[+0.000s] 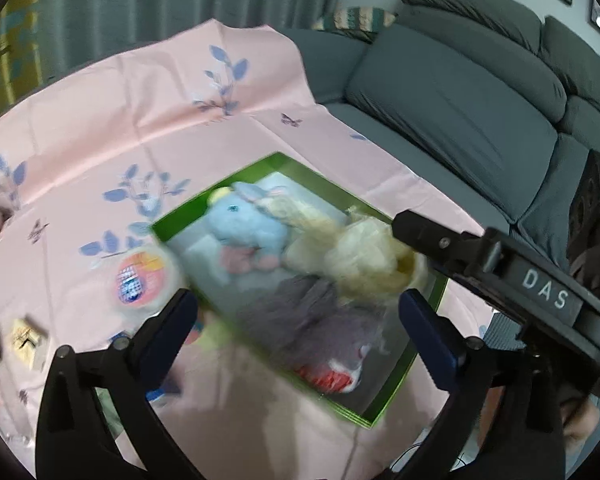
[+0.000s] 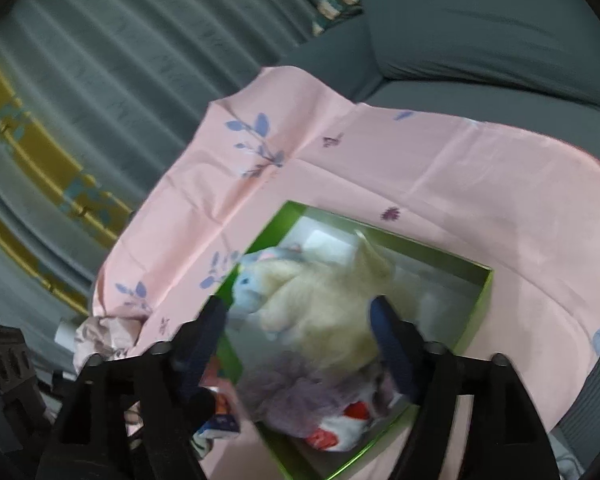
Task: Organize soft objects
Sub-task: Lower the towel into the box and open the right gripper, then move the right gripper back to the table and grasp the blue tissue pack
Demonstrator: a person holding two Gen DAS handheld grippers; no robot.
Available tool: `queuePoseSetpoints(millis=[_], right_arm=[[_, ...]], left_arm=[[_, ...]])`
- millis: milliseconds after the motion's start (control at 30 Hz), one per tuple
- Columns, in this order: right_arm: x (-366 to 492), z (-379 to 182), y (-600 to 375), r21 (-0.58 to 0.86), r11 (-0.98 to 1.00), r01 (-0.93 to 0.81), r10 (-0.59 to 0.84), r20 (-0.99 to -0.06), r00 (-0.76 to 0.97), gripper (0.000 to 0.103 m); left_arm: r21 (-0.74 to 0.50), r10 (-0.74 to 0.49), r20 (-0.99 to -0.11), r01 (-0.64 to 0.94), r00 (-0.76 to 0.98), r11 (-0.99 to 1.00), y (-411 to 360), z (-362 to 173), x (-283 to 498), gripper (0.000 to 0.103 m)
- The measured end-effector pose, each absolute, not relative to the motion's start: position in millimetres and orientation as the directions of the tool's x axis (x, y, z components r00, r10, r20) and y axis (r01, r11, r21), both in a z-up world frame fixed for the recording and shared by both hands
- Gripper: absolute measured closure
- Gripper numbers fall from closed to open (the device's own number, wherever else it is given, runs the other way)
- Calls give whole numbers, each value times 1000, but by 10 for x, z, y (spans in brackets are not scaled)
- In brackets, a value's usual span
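Observation:
A green box [image 1: 396, 396] lies on the pink cloth and holds three plush toys. A blue plush [image 1: 244, 228] lies at its far left, a cream plush [image 1: 352, 252] to the right, and a grey-purple plush [image 1: 312, 312] with a red and white part nearest. My left gripper [image 1: 300, 316] hangs open above the grey-purple plush with nothing between its fingers. In the right wrist view the same box [image 2: 484, 296] shows, and my right gripper [image 2: 300, 320] stands open over the cream plush [image 2: 320, 300], its pads not pressing on it. The right gripper's body [image 1: 500, 264] reaches in from the right.
A pink cloth [image 1: 140, 120] with blue leaf print covers the surface. A grey sofa [image 1: 460, 100] runs along the right and far side. A round colourful packet [image 1: 140, 276] and a small yellow item [image 1: 24, 340] lie left of the box. Curtains [image 2: 100, 60] hang behind.

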State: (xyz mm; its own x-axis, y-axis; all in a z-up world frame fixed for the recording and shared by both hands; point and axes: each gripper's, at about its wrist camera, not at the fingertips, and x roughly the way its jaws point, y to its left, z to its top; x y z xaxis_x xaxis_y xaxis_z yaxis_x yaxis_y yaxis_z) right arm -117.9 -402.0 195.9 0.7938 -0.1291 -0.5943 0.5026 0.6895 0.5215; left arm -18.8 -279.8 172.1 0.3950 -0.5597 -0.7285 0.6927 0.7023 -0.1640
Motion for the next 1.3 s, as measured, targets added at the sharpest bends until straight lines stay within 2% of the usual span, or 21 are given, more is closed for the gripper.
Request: queuePoseSetpoints(millis=[300,500,733,967,1167,1233,1300], right_arm=[[-1126,2105,-3511,481,772,416,-80,-576,814,14],[-940,1942,-3045,410,837,363,-1,-661,750,14],[-651,1795,-2570,395,863,316,69,-711,700,14],[-260,1521,-2137,281,906,318,23,-781,624,14],[21,1283,-1910,126,942,310,-68,-835,545,28],[80,1198,-1852,76,951,301,-96,-850,518,44],[126,1114,-1798,12,955,297,-140,-864,484,54]], left_arm=[[-173,-506,-709,575,490,799,-1889,1845,-280,1],[-223,-437,-732,422,523,879,-1162,1680,-208,1],[-245,-340,-760,240,554,939,-395,1372,-265,1],[-276,-295,-800,117,522,954,132,1002,-350,1],[-258,-260,-812,77,523,963,295,879,-458,2],[-255,-258,-810,79,527,964,323,869,-487,2],[-257,-258,-808,78,529,963,344,866,-507,2]])
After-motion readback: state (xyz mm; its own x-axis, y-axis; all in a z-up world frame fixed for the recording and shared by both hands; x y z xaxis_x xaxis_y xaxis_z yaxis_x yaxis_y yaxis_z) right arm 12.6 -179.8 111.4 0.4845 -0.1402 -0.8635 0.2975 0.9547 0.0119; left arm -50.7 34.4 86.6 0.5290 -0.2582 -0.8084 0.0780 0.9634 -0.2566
